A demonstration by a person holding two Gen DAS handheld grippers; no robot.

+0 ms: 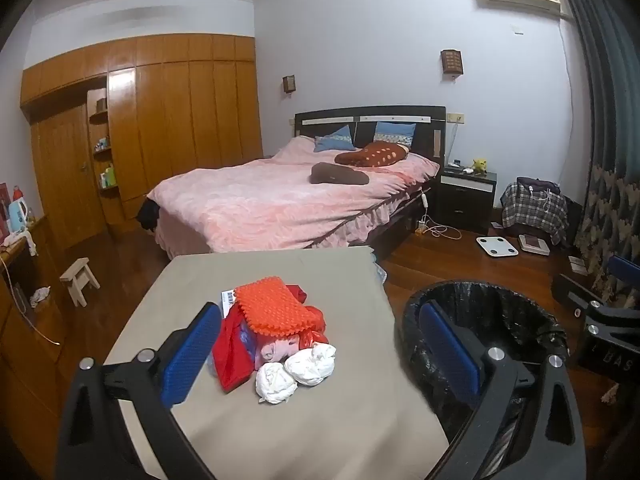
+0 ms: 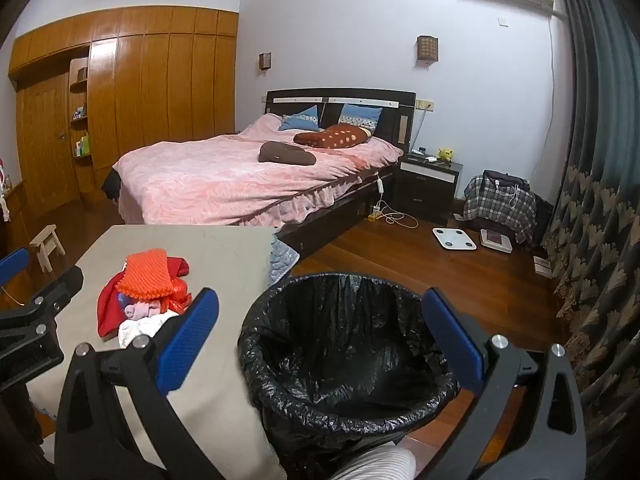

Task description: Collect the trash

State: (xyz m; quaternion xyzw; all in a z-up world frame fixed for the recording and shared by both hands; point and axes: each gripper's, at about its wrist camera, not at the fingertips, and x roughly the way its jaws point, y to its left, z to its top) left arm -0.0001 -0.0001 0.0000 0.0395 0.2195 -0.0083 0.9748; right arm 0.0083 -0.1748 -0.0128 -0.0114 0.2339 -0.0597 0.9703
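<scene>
A pile of trash lies on the grey table (image 1: 280, 420): an orange bumpy foam sheet (image 1: 272, 306), a red plastic bag (image 1: 232, 352), a pink scrap and two white crumpled paper balls (image 1: 296, 372). My left gripper (image 1: 320, 356) is open and empty, held above the table with the pile between its blue fingers (image 1: 188, 356). A bin with a black liner (image 2: 344, 344) stands on the floor to the right of the table. My right gripper (image 2: 320, 352) is open and empty over the bin. The pile also shows in the right wrist view (image 2: 144, 296).
A bed with pink covers (image 1: 280, 200) stands behind the table. A small wooden stool (image 1: 80, 280) is on the floor at left, a nightstand (image 1: 466, 196), two scales (image 1: 496, 246) and a chair with plaid cloth (image 1: 534, 208) at right. Curtains (image 2: 592, 240) hang at far right.
</scene>
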